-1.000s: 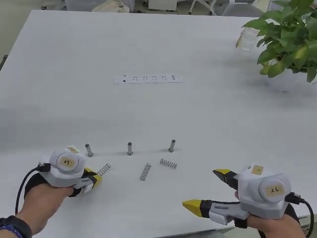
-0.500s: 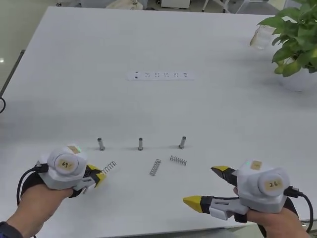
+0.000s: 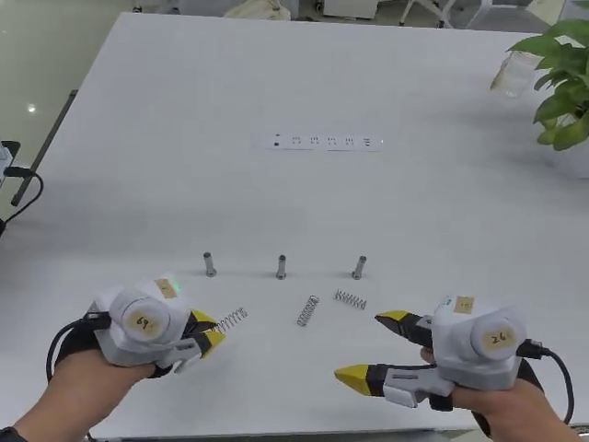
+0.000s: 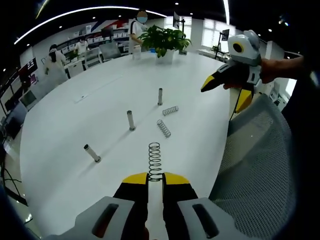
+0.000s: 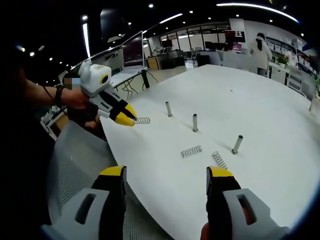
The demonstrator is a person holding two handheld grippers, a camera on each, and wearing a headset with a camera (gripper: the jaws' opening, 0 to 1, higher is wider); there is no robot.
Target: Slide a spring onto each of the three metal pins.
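Three short metal pins (image 3: 210, 265) (image 3: 282, 267) (image 3: 359, 268) stand upright in a row on the white table. My left gripper (image 3: 207, 331) is shut on the near end of a spring (image 3: 230, 319), which points toward the left pin; in the left gripper view the spring (image 4: 155, 159) sticks out from the shut jaws. Two loose springs (image 3: 307, 310) (image 3: 350, 299) lie just in front of the middle and right pins. My right gripper (image 3: 359, 347) is open with nothing in it, near the front edge and right of the loose springs (image 5: 191, 151) (image 5: 219, 160).
A white power strip (image 3: 329, 142) lies flat further back at mid-table. A potted plant (image 3: 563, 92) and a clear glass (image 3: 513, 72) stand at the far right. A grey mesh chair back (image 4: 255, 165) sits below the table's front edge.
My right gripper has moved left, closer to the loose springs and the right pin. The left gripper, still holding its spring, has drawn back slightly from the left pin. The head camera has shifted.
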